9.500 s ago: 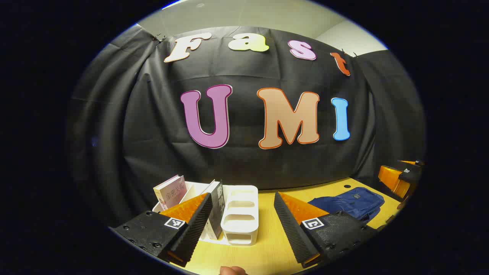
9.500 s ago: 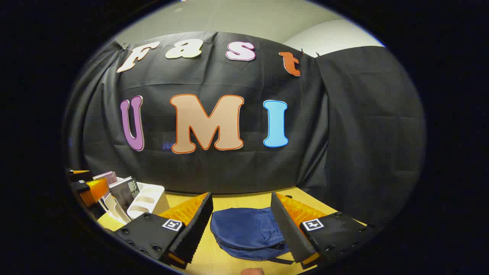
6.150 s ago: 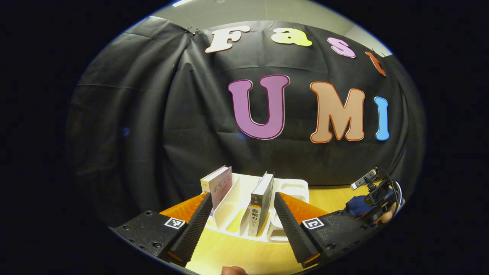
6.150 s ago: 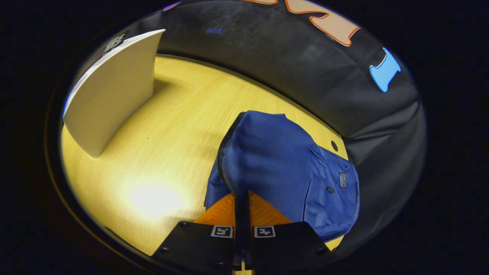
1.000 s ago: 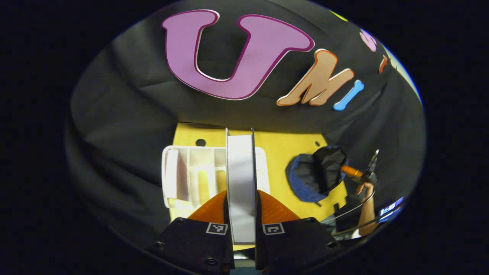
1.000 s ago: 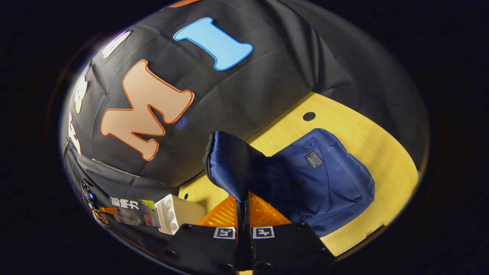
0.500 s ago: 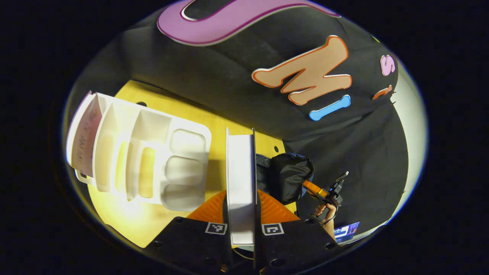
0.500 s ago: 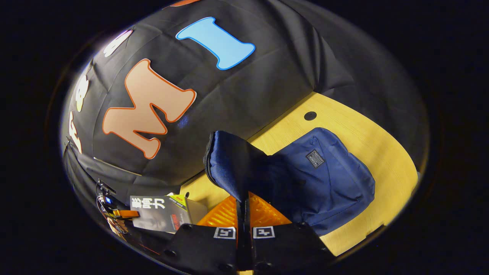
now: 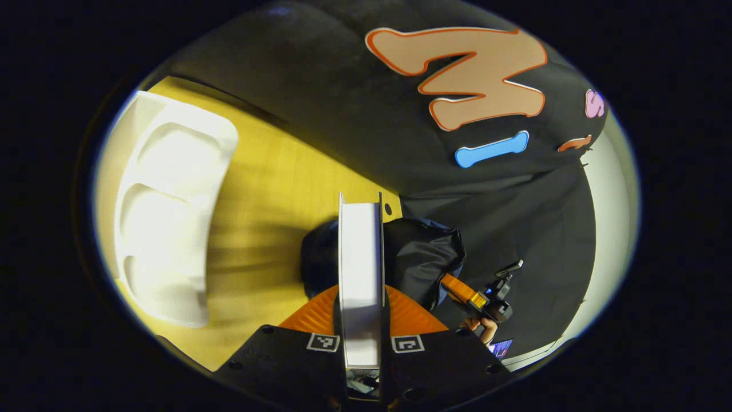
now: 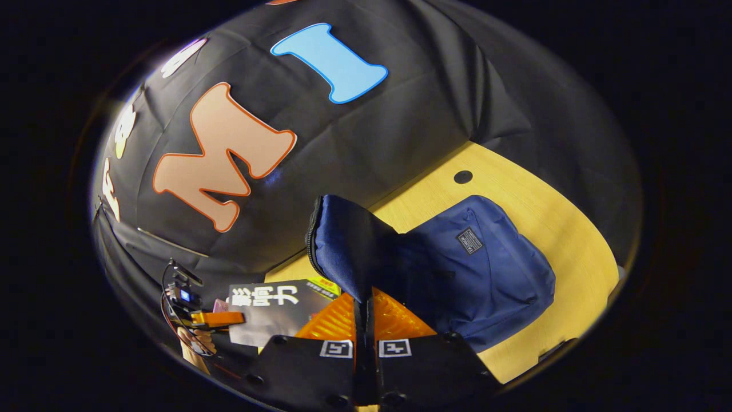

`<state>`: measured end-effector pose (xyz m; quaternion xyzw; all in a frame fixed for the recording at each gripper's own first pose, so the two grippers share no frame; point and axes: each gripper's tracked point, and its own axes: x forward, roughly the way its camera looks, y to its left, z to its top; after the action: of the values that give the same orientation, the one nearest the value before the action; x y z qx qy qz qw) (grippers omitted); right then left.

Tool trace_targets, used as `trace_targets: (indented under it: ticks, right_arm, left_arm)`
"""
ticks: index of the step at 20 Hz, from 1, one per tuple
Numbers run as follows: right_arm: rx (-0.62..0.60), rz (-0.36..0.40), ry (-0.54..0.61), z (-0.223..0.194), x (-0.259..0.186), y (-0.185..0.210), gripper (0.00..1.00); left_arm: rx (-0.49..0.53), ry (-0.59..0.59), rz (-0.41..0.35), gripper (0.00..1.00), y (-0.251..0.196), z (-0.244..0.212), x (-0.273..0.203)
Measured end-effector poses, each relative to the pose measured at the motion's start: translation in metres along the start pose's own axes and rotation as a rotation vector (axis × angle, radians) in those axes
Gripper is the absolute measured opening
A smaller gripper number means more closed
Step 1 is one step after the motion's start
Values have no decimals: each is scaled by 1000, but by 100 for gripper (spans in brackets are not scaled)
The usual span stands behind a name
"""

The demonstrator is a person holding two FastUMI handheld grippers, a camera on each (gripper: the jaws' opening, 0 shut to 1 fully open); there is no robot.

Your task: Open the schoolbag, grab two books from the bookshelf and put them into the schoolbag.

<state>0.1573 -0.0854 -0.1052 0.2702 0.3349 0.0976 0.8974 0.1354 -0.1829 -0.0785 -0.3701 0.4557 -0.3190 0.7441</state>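
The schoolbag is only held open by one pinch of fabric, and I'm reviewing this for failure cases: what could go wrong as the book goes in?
1. The right gripper pinches just an edge of the schoolbag flap; if it slips, the opening may fall shut.
2. The book in the left gripper is held by one end, so it could tilt or catch on the bag's rim.
3. The two grippers are close together and might collide.

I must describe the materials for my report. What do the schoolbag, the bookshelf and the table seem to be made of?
Schoolbag: blue woven cloth, probably nylon or polyester; matte, soft folds, a zip edge.
Bookshelf: white moulded plastic, it seems; smooth rounded hollows, slight sheen.
Table: light wood or wood-look laminate; fine straight grain, which of the two is unclear.
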Motion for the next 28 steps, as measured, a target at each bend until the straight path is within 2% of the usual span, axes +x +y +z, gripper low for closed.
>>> trace_targets:
  ticks: [8, 15, 20, 22, 28]
  right_arm:
    - [-15, 0, 5, 1, 0, 4, 3]
    - [-17, -1, 8, 1, 1, 7, 3]
    - [-21, -6, 4, 4, -2, 7, 3]
    - [-24, -6, 3, 5, -3, 9, 3]
    - [-33, -6, 6, 4, -3, 13, 3]
  left_arm:
    - [-18, 68, -24, 19, -1, -29, 88]
    - [-106, 94, -83, 18, 2, -41, 131]
    - [-121, 110, -136, 17, -1, -56, 171]
    - [-128, 117, -151, 19, 0, -62, 186]
    - [-240, 99, -218, 18, -2, -70, 227]
